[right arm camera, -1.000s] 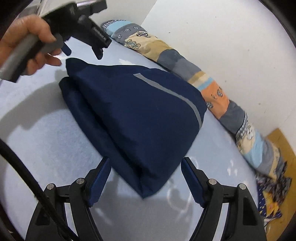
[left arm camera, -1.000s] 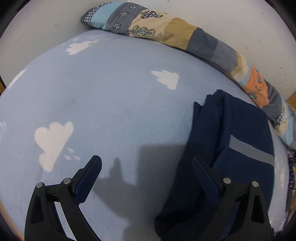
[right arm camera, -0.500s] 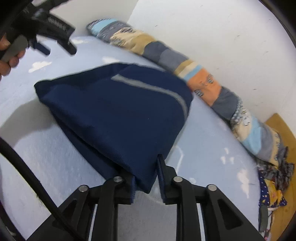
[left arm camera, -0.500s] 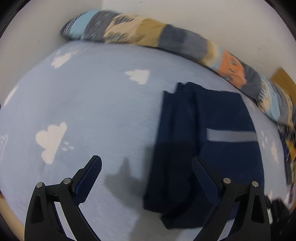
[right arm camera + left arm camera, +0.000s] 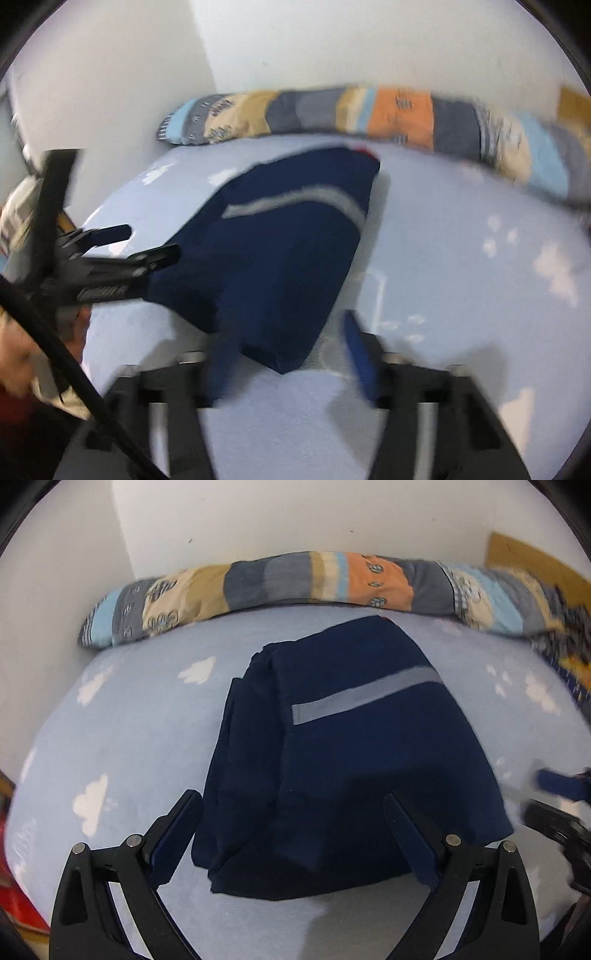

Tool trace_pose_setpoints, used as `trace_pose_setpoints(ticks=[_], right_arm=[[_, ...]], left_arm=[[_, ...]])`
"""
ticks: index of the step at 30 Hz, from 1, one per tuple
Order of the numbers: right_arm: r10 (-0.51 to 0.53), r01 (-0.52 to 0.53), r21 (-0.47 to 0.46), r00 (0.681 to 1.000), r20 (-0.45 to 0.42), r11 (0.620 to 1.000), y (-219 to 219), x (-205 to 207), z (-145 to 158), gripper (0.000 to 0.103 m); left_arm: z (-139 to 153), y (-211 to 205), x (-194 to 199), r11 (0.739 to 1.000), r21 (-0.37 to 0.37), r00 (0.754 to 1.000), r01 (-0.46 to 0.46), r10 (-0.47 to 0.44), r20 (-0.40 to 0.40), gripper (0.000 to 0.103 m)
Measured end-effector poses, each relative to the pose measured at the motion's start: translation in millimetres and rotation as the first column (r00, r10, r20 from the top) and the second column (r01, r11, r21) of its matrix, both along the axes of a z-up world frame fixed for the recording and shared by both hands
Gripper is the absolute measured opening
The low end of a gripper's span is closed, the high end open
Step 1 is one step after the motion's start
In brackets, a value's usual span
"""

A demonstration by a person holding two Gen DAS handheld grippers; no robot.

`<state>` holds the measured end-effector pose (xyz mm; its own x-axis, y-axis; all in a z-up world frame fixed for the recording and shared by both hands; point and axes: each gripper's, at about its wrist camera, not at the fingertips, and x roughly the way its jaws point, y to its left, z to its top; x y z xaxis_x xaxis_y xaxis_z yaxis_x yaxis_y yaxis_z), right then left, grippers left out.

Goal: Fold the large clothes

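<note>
The right claw (image 5: 291,354) has let go, jaws opening; the folded navy garment (image 5: 354,760) lies finished on the bed, and the left claw (image 5: 291,834) gapes empty.

Plenty of open bedsheet (image 5: 122,738) around the folded navy garment (image 5: 351,775), which sits mid-bed as the one low bump in the way. In the left wrist view there's clear sheet from about 7 round to 10 o'clock of it, and another open stretch at 2 to 3 o'clock. At 12 o'clock the long patchwork bolster (image 5: 295,583) runs along the wall (image 5: 295,524), just beyond the garment's far edge, so only a thin strip of sheet there. A heap of patterned cloth (image 5: 569,653) clutters 2 o'clock at the bed's edge. The right gripper (image 5: 288,354), jaws opening, straddles the near corner without touching; the left gripper (image 5: 291,834) hangs wide over the near edge.
</note>
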<state>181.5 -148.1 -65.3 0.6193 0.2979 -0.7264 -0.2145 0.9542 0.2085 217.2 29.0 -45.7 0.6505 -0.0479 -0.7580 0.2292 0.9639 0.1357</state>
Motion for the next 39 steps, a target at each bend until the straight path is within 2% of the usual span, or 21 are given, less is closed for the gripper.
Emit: trace_pose_setpoints(ticks=[1, 2, 3, 4, 5, 6, 7, 9, 11, 12, 16, 18, 20, 23, 24, 27, 28, 31, 33, 36, 39], right_arm=[[0.003, -0.002, 0.023, 1.0, -0.031, 1.0, 5, 6, -13, 0.033], [0.001, 0.001, 0.022, 0.998, -0.068, 1.0, 12, 13, -30, 0.033], [0.009, -0.011, -0.022, 0.997, -0.082, 1.0, 26, 19, -44, 0.033], [0.012, -0.017, -0.06, 0.997, -0.08, 0.998, 37, 20, -53, 0.033], [0.017, -0.026, -0.089, 0.995, -0.1, 0.996, 46, 24, -60, 0.035], [0.02, -0.034, -0.109, 0.992, -0.124, 0.993, 50, 27, -62, 0.038], [0.025, -0.043, -0.12, 0.989, -0.145, 0.992, 51, 30, -61, 0.044], [0.046, -0.062, -0.09, 0.983, -0.176, 0.994, 44, 34, -48, 0.048], [0.054, -0.059, -0.045, 0.993, -0.11, 0.997, 30, 35, -17, 0.05], [0.044, -0.048, -0.053, 0.997, -0.068, 0.997, 25, 40, 0, 0.051], [-0.008, 0.009, -0.1, 1.0, 0.012, 0.995, 13, 104, 37, 0.057], [-0.024, 0.023, -0.115, 1.0, -0.004, 0.993, 14, 155, 34, 0.057], [-0.038, 0.035, -0.084, 0.999, -0.038, 0.996, 16, 192, 26, 0.056], [-0.071, 0.06, -0.114, 0.992, -0.102, 0.992, 24, 241, -1, 0.053], [-0.085, 0.068, -0.133, 0.989, -0.124, 0.989, 27, 256, -16, 0.053], [-0.1, 0.053, -0.197, 0.966, -0.238, 0.979, 34, 283, -60, 0.055], [-0.098, 0.046, -0.224, 0.968, -0.229, 0.974, 37, 286, -66, 0.055], [-0.108, 0.039, -0.258, 0.96, -0.258, 0.965, 45, 291, -55, 0.056], [-0.078, 0.036, -0.187, 0.973, -0.219, 0.982, 44, 287, -31, 0.056], [-0.032, 0.013, -0.112, 0.986, -0.162, 0.994, 55, 286, -3, 0.056], [0.034, -0.049, -0.071, 0.979, -0.202, 0.996, 81, 296, -5, 0.058]], left_arm=[[-9, -6, 3, 0.999, 0.043, 1.0, 0.018, -0.018, -0.011, 0.098], [-23, -8, 8, 0.995, 0.096, 0.999, 0.018, -0.015, -0.032, 0.098], [-44, -7, 17, 0.985, 0.171, 0.997, 0.007, 0.005, -0.072, 0.098], [-59, -3, 23, 0.977, 0.211, 0.995, -0.012, 0.032, -0.096, 0.099], [-72, 6, 28, 0.978, 0.205, 0.991, -0.035, 0.061, -0.119, 0.1], [-77, 17, 32, 0.99, 0.128, 0.986, -0.055, 0.074, -0.147, 0.1], [-75, 22, 34, 0.993, 0.098, 0.984, -0.062, 0.078, -0.161, 0.1], [-64, 24, 31, 0.993, 0.102, 0.986, -0.062, 0.076, -0.145, 0.096], [-39, 24, 23, 0.994, 0.082, 0.994, -0.07, 0.077, -0.081, 0.095], [-24, 23, 20, 0.997, 0.034, 0.996, -0.065, 0.067, -0.053, 0.095], [2, 5, 14, 0.996, -0.082, 0.999, -0.036, 0.036, 0.003, 0.095], [-4, -8, 17, 0.997, -0.079, 1.0, -0.009, 0.01, 0.008, 0.095], [-22, -20, 22, 1.0, -0.015, 1.0, 0.001, -0.001, -0.009, 0.095], [-61, -25, 31, 0.997, 0.072, 0.997, -0.01, 0.015, -0.076, 0.095], [-72, -21, 35, 0.998, 0.053, 0.994, -0.028, 0.033, -0.101, 0.096], [-74, -14, 41, 0.998, 0.02, 0.989, -0.057, 0.06, -0.136, 0.098], [-75, -13, 43, 0.998, 0.015, 0.987, -0.061, 0.063, -0.148, 0.097], [-66, -5, 44, 0.997, -0.021, 0.985, -0.068, 0.064, -0.161, 0.093], [-53, 3, 46, 0.997, -0.017, 0.991, -0.081, 0.079, -0.111, 0.093], [-33, 23, 60, 0.987, -0.005, 0.987, -0.161, 0.161, -0.031, 0.093], [-38, 55, 79, 0.958, -0.073, 0.957, -0.279, 0.27, -0.107, 0.093]])
